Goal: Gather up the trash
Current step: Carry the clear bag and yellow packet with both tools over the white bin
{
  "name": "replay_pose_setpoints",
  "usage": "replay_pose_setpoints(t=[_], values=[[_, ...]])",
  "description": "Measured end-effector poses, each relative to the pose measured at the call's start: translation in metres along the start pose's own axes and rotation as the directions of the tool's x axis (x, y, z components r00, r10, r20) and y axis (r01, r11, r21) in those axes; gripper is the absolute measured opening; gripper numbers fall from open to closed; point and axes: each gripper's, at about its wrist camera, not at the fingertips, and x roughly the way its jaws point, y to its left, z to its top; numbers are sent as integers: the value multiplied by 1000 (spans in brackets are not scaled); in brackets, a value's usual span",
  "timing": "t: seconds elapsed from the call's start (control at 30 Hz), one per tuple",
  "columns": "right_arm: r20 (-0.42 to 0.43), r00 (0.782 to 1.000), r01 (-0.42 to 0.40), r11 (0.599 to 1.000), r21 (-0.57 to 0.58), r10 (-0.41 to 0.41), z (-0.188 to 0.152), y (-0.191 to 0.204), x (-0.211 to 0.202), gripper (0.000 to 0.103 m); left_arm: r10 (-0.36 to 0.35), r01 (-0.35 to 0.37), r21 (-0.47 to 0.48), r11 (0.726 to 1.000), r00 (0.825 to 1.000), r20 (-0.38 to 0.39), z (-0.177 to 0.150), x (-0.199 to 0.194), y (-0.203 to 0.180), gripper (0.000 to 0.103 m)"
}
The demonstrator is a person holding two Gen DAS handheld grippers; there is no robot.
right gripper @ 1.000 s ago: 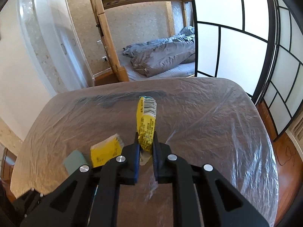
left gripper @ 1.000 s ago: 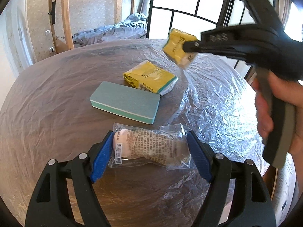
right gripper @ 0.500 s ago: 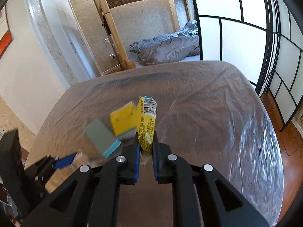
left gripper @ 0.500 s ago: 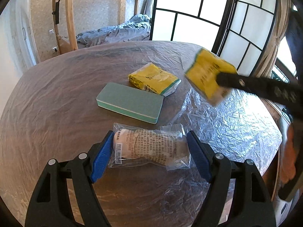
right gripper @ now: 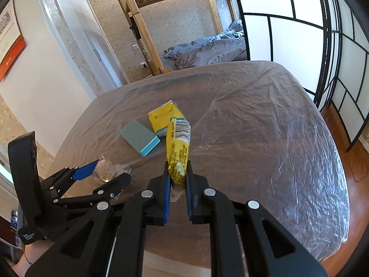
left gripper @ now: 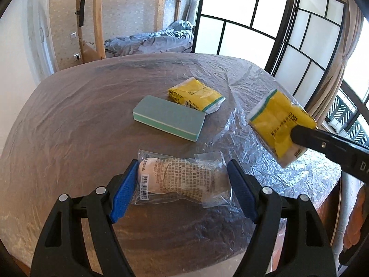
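My right gripper (right gripper: 177,173) is shut on a yellow snack packet (right gripper: 178,149) and holds it above the table's near right part; it also shows in the left wrist view (left gripper: 280,125). My left gripper (left gripper: 181,188) is open, its blue pads on either side of a clear-wrapped printed packet (left gripper: 182,181) lying on the table; whether the pads touch it I cannot tell. A second yellow packet (left gripper: 196,94) lies further back on the table.
A teal sponge block (left gripper: 169,117) lies beside the second yellow packet. The round table (left gripper: 69,120) is covered in crinkled clear plastic. A black-framed screen (left gripper: 288,46) stands at the right and a bunk bed (left gripper: 147,41) behind.
My right gripper with its yellow packet has moved back and right, towards the table's near right edge. The left gripper stays open around the clear packet.
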Motion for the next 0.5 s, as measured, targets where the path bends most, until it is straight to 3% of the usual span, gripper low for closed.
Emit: replay_pose_setpoints(t=[0.5], values=[[-20, 999, -46, 998, -49, 46, -35, 22, -13, 13, 54, -53, -65, 996, 998, 10, -33, -28, -6, 78]])
